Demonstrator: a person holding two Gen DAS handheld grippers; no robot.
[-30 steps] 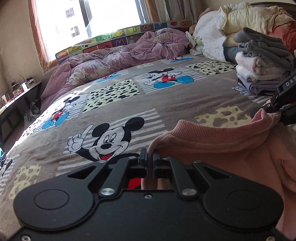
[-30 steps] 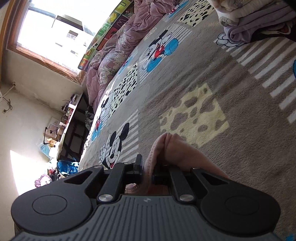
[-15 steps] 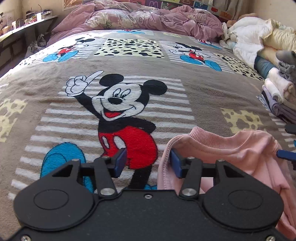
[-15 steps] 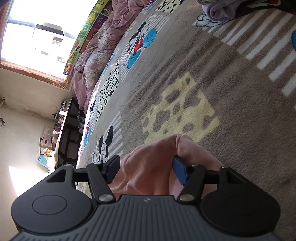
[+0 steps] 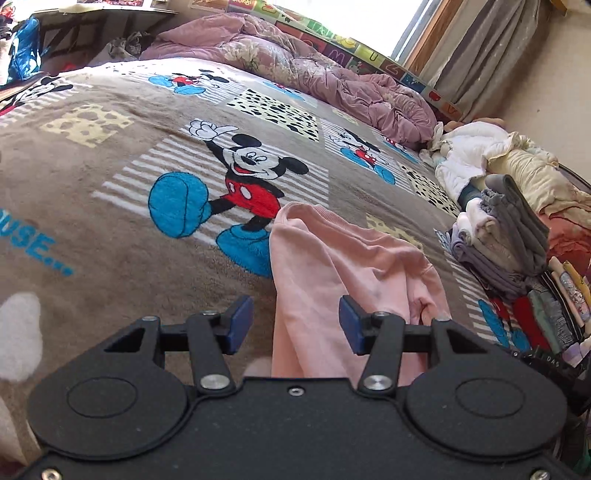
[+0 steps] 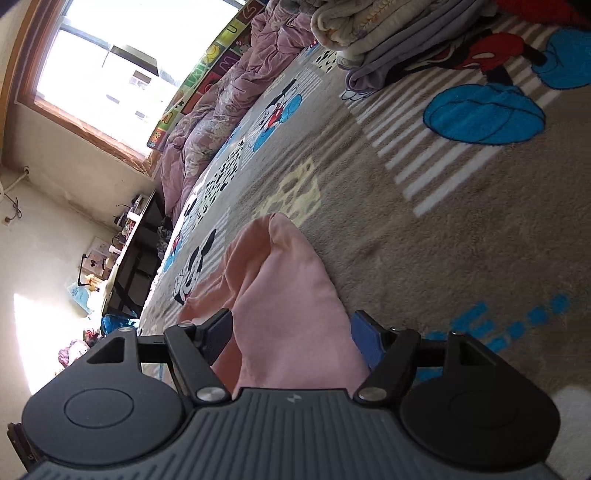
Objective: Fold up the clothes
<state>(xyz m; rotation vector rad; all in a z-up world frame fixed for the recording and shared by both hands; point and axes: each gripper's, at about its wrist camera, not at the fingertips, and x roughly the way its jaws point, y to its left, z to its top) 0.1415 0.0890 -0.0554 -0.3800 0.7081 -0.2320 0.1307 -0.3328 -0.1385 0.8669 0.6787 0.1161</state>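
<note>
On the far left of your left view there is a dark shelf [image 5: 92, 26] with a shiny blue bag [image 5: 24, 51] by it. Next comes the big brown blanket [image 5: 110, 266] on the bed, with a cartoon mouse [image 5: 243, 177] in red shorts on it. A crumpled purple quilt [image 5: 295, 70] lies along the far edge of the bed, under the window. Your left hand-held gripper [image 5: 296, 325] has its jaws apart, and they have just been opening. Its blue pads [image 5: 242, 323] do not press on anything. The pink sweatshirt [image 5: 332, 266] lies on the blanket right in front of it. One edge of the pink cloth runs between the jaws, nearer to the right pad, and the ribbed hem points away from you. To the right of the sweatshirt sits a stack of folded clothes [image 5: 506, 229] in grey, white and pale purple, and behind it a heap of white and cream bedding [image 5: 498, 155]. In your right view the window [image 6: 110, 62] is at the upper left. Your right hand-held gripper [image 6: 291, 336] is wide apart too, after letting its jaws spread. The pink sweatshirt [image 6: 284, 295] lies in a soft hump between the two pads, and it looks loose, not pinched. At the top right the same folded stack [image 6: 373, 33] rests on the blanket [image 6: 461, 229].
</note>
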